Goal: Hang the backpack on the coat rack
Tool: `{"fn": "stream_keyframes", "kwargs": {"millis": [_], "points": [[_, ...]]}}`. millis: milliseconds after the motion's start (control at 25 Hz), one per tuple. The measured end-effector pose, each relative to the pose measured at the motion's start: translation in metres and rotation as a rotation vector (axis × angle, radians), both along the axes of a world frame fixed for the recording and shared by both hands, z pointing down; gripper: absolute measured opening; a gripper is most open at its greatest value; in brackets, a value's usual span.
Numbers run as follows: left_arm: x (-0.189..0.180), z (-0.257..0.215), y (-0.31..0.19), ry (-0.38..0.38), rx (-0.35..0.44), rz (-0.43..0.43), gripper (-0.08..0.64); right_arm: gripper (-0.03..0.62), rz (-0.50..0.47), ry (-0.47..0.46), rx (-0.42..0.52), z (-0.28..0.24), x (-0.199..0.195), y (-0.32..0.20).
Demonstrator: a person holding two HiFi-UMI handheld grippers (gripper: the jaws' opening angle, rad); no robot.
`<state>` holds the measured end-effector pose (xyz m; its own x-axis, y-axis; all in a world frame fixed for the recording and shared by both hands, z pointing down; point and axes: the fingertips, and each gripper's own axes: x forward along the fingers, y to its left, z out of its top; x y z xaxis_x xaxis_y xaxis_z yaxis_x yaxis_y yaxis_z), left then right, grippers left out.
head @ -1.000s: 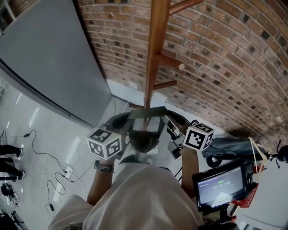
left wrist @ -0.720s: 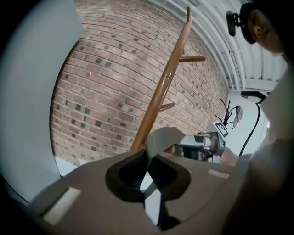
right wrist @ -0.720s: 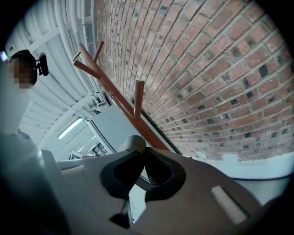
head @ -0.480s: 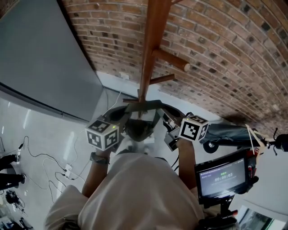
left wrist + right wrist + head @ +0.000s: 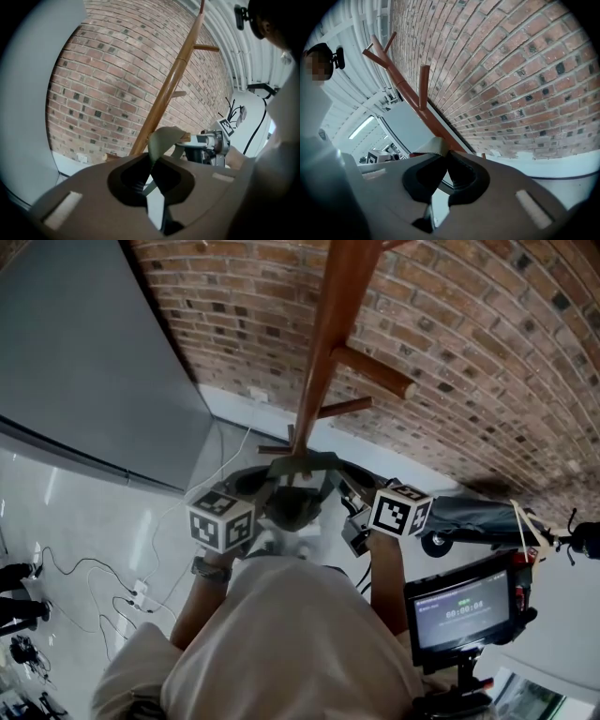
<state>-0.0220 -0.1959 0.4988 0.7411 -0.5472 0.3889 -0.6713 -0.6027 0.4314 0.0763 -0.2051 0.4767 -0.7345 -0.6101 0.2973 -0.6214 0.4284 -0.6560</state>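
Note:
The olive backpack (image 5: 292, 505) hangs between my two grippers, right in front of the wooden coat rack pole (image 5: 323, 343). Its top strap (image 5: 302, 463) lies against the pole, below the pegs (image 5: 377, 373). In the left gripper view my left gripper (image 5: 152, 158) is shut on the olive strap (image 5: 164, 138), and the pole (image 5: 171, 84) rises behind it. My right gripper (image 5: 443, 153) is shut on a pale strap end (image 5: 432, 146) beside the pole (image 5: 410, 99). In the head view each gripper's marker cube shows, left (image 5: 223, 519) and right (image 5: 400, 510). The backpack's lower part is hidden by my body.
The brick wall (image 5: 487, 352) stands close behind the rack. A grey panel (image 5: 84, 362) leans at the left. A small screen (image 5: 459, 612) sits at the lower right, next to a wheeled object (image 5: 473, 521). Cables (image 5: 122, 587) trail over the floor at the left.
Both grippers have sunk a little with the strap along the pole. They stay shut on it. The head view has tilted, so the pegs now show higher and nearer.

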Motion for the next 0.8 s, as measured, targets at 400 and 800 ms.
{"fn": "stream_keyframes", "kwargs": {"millis": [400,800], "points": [[0.013,0.02,0.002,-0.016,-0.052,0.051,0.008,0.012,-0.002,0.052,-0.048,0.023,-0.003,0.002],[0.022,0.038,0.007,-0.027,-0.09,0.092,0.009,0.015,-0.017,0.038,-0.092,0.035,-0.012,0.004]]}}
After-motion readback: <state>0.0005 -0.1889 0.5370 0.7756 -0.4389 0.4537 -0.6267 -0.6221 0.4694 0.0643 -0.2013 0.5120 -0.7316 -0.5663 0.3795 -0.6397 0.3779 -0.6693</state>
